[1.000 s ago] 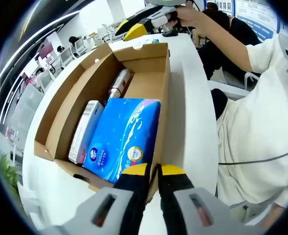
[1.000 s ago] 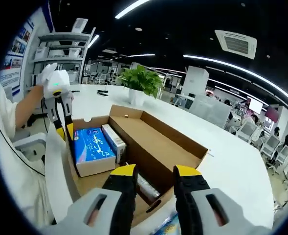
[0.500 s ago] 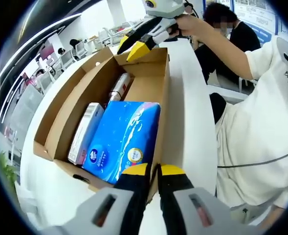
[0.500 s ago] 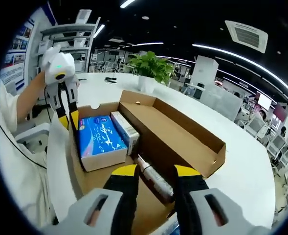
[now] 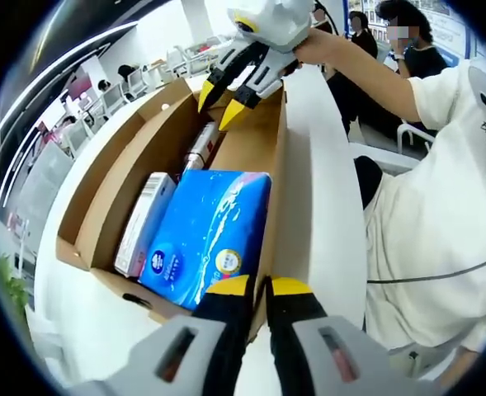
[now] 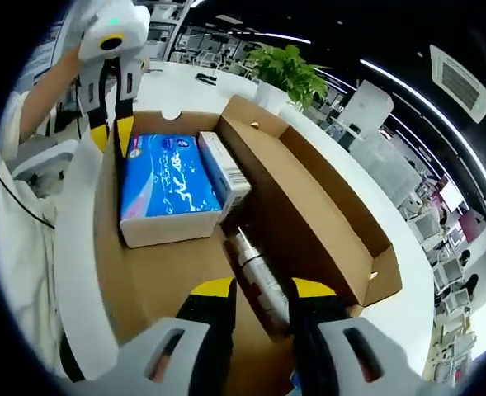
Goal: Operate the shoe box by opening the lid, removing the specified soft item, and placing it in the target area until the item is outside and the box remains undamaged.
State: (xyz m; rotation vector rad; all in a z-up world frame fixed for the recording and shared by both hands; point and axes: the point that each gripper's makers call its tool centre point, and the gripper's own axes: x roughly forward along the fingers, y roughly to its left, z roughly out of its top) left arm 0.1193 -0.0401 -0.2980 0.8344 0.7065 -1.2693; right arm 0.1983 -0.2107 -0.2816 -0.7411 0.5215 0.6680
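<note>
Open shoe box (image 6: 325,206) holds blue tissue pack (image 6: 167,183), carton (image 6: 224,168), bottle (image 6: 257,276).

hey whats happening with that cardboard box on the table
A person is working an open shoe box with a hand-held gripper in each hand. The left hand-held gripper is shut on the box's near wall, steadying it. The right hand-held gripper, jaws open, hangs over the far end of the box, above a silver tube. A blue soft tissue pack and a white carton lie inside; nothing is out yet.
</note>
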